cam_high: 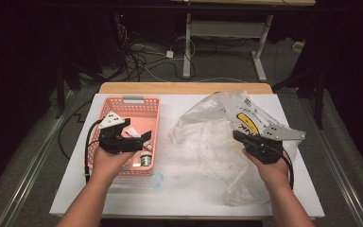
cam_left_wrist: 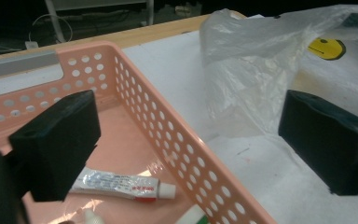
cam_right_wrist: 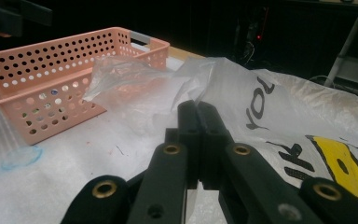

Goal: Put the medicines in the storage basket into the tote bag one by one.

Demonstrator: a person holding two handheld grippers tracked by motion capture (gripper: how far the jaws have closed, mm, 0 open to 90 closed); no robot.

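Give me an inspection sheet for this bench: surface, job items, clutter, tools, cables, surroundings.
Surface: white table, faint marks.
Job's things: pink basket holding a small tube and a green-capped bottle; plastic bag crumpled on the table.
Clutter: blue-tinted clear item in front of the basket.
Tools: left tool open, empty, above the basket; right tool shut at the bag's edge.
Cables: one trails from each tool; a tangle on the floor.
Surroundings: dark room, desk legs behind.
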